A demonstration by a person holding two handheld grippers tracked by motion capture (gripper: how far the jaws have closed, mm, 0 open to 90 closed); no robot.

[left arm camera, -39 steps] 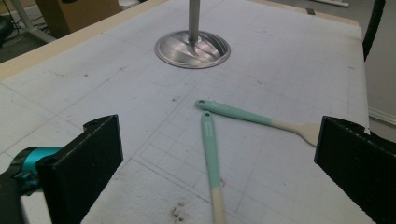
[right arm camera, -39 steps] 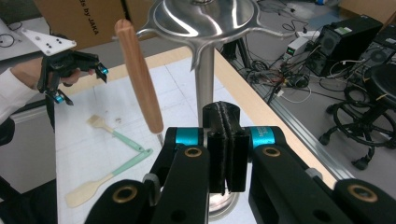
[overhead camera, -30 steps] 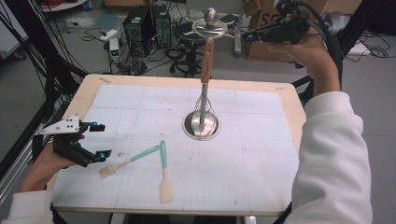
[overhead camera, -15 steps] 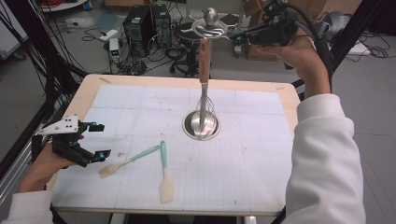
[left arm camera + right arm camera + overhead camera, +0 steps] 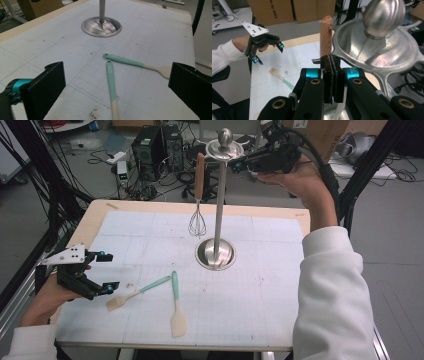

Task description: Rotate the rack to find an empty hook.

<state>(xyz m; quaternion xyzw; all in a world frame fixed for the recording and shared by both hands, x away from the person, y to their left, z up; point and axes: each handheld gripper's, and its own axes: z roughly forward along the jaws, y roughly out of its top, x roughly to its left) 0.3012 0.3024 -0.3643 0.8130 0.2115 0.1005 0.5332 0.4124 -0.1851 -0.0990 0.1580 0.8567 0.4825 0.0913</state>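
- I take the table (image 5: 100, 215) as my landmark: a pale wooden top, most of it covered by a white gridded mat (image 5: 260, 270).
- Beyond its far edge I see a grey floor (image 5: 100, 175) strewn with black cables (image 5: 165, 187).
- Two dark computer towers (image 5: 159, 142) stand on that floor past the far edge, with a white power strip (image 5: 121, 167) just to their left.
- Cardboard boxes (image 5: 327, 132) sit beyond the far right corner.
- A black frame with bundled cables (image 5: 45, 195) rises off the table's left side, and a black strut (image 5: 372, 165) slants up at its right.
- The light is even and indoor.
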